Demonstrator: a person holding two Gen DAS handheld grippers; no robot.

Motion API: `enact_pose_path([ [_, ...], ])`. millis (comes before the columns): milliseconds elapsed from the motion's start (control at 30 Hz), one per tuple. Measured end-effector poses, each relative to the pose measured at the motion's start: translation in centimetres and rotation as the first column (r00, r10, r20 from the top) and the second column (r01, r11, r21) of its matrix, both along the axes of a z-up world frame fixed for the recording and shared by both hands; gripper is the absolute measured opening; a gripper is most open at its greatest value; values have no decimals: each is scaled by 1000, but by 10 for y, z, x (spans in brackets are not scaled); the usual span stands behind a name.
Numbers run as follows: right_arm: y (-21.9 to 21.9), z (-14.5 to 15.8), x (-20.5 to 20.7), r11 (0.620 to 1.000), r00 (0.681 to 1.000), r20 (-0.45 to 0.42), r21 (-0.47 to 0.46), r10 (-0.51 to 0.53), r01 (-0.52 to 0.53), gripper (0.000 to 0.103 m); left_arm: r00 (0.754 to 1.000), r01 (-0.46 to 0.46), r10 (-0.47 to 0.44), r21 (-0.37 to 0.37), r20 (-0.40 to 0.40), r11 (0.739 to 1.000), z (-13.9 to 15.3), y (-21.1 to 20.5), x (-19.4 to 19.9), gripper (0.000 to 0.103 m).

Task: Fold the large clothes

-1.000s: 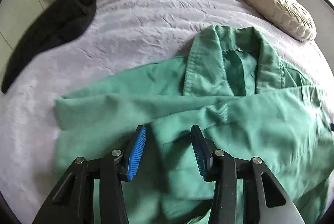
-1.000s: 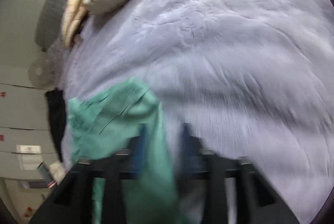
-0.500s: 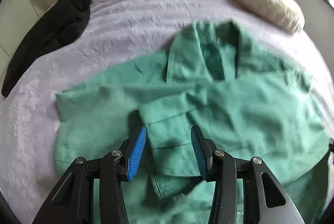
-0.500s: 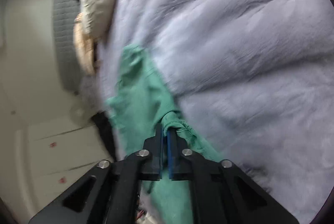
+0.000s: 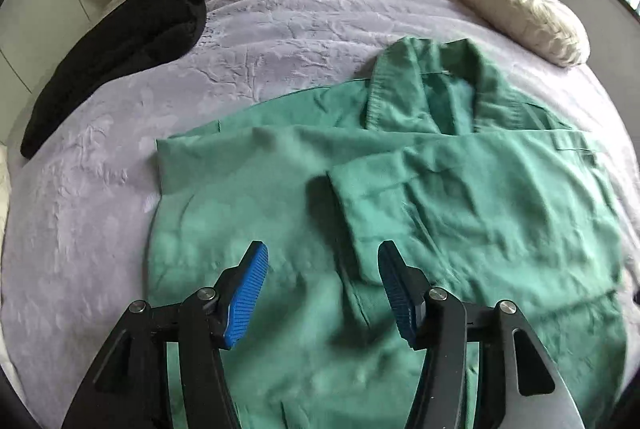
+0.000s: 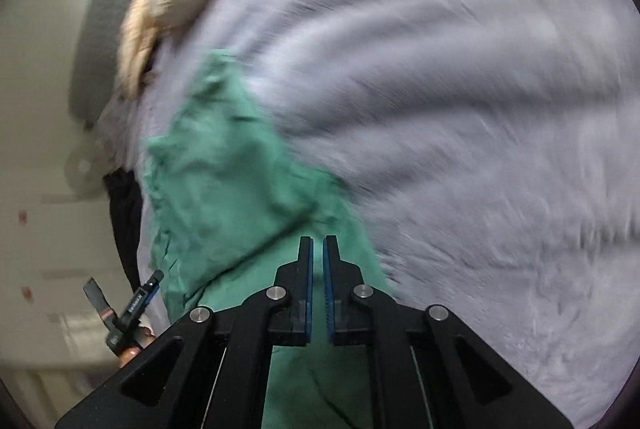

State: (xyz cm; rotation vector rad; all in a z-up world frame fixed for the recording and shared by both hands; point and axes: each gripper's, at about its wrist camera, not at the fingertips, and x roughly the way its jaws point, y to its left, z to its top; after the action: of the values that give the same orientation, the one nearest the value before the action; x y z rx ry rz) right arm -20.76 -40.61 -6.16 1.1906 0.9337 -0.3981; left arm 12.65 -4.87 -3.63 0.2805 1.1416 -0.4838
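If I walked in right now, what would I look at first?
Probably the big green shirt spread across the middle of the lilac bedspread, collar toward the far end. The left gripper hangs open just above it, blue pads wide apart. After that, the black garment lying along the far left edge and the cream pillow at the far right.

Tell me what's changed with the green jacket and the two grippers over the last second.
The right gripper closed from open and is now nearly shut over the green jacket; whether it pinches cloth is unclear. A sleeve has been folded across the jacket's front. The left gripper stayed open above the jacket, holding nothing. The black garment, pillow and bedspread are unchanged.
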Motion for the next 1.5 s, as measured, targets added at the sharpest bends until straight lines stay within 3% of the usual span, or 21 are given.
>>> enact_pose_path([
  [133, 10, 13, 48, 986, 991, 8, -107, 133, -131, 8, 998, 58, -58, -9, -17, 998, -7, -13, -20, 59],
  [233, 13, -8, 72, 979, 984, -24, -106, 174, -175, 8, 998, 64, -62, 80, -24, 995, -36, -19, -26, 59],
  [267, 12, -22, 80, 976, 981, -79, -106, 180, -188, 8, 998, 63, -60, 81, -35, 995, -42, -17, -27, 59],
  [333, 10, -40, 81, 978, 975, -121, -78, 186, -196, 3, 998, 49, -47, 42, -50, 998, -42, -8, -26, 61],
  [400, 4, -44, 72, 985, 983, -81, -39, 165, -168, 3, 999, 34, -33, 70, -21, 997, -36, 2, -26, 73],
  [467, 0, -39, 61, 987, 984, -97, -50, 147, -152, 3, 1000, 23, -23, 97, -3, 995, -33, 13, -26, 73],
  [567, -2, -30, 43, 991, 987, -105, -25, 126, -129, 4, 999, -15, 21, 141, -42, 990, -33, 37, -25, 73],
  [633, 0, -25, 37, 991, 984, -126, -28, 128, -133, 10, 997, -41, 52, 147, -65, 988, -31, 48, -29, 73],
  [667, 3, -19, 33, 990, 982, -127, -29, 136, -141, 17, 995, -51, 63, 148, -74, 988, -30, 53, -31, 73],
  [767, 16, -9, 31, 987, 980, -127, -30, 151, -155, 63, 992, -64, 80, 162, -97, 985, -23, 62, -44, 73],
  [967, 50, 8, 35, 975, 967, -137, -19, 215, -219, 66, 987, -45, 72, 176, -147, 983, -13, 70, -75, 73],
  [1100, 70, 14, 37, 968, 957, -149, -7, 248, -251, 77, 982, -46, 78, 183, -172, 982, -6, 76, -93, 74],
  [1133, 75, 15, 36, 966, 956, -148, -4, 255, -258, 78, 982, -49, 82, 187, -172, 981, -4, 77, -101, 81],
  [1167, 81, 18, 36, 963, 953, -147, -2, 265, -268, 79, 982, -53, 86, 195, -167, 979, 3, 81, -111, 100],
  [1200, 85, 19, 36, 962, 951, -147, -1, 271, -274, 79, 984, -69, 99, 201, -147, 977, 7, 84, -116, 103],
  [1500, 114, 29, 28, 951, 938, -158, 20, 309, -310, 85, 977, -65, 106, 214, -186, 975, 16, 99, -140, 103],
])
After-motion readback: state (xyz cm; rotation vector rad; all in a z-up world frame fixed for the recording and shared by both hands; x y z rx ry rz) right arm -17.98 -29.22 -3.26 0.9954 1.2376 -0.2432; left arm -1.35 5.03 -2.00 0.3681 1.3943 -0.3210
